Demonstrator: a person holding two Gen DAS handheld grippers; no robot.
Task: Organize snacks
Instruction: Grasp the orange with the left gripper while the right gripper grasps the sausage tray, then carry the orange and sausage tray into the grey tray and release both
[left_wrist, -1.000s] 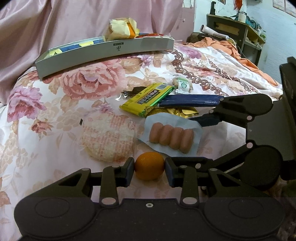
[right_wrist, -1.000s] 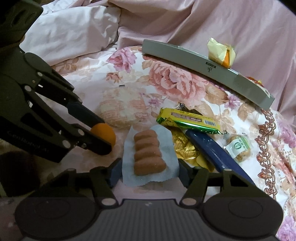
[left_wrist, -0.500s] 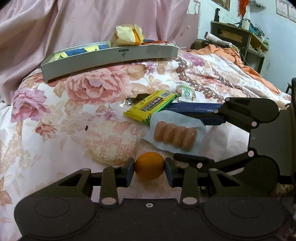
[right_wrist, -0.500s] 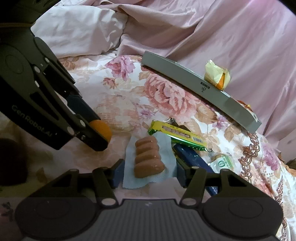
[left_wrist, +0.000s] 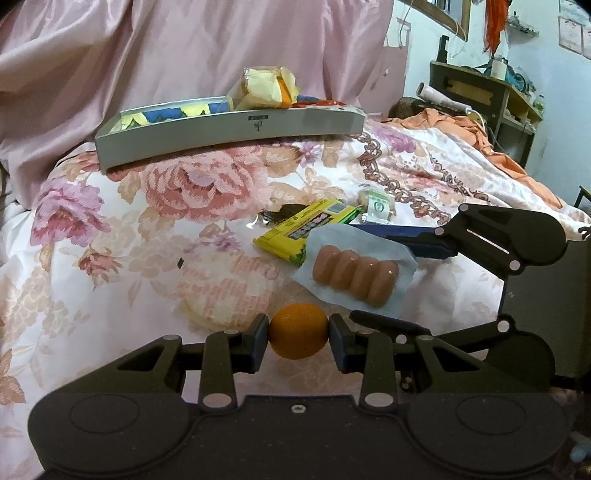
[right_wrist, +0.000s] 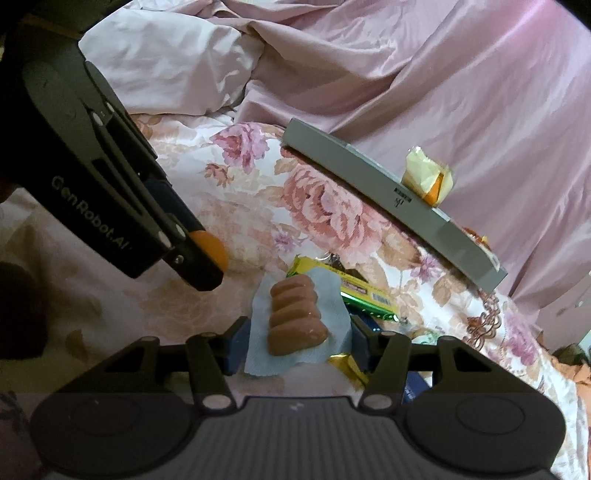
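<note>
My left gripper is shut on a small orange and holds it above the floral bedspread; the orange also shows in the right wrist view. My right gripper is shut on a sausage pack with a pale blue wrapper, lifted off the bed; the pack also shows in the left wrist view. A grey tray at the back holds wrapped snacks, among them a yellow-orange one. The tray also shows in the right wrist view.
On the bedspread lie a yellow-green bar, a dark blue bar, a small green-labelled packet and gold wrappers. Pink sheets rise behind the tray. A wooden shelf stands far right.
Both grippers have risen and moved forward with the orange and the sausage pack held. The tray appears closer and the loose snacks lie lower in view.
</note>
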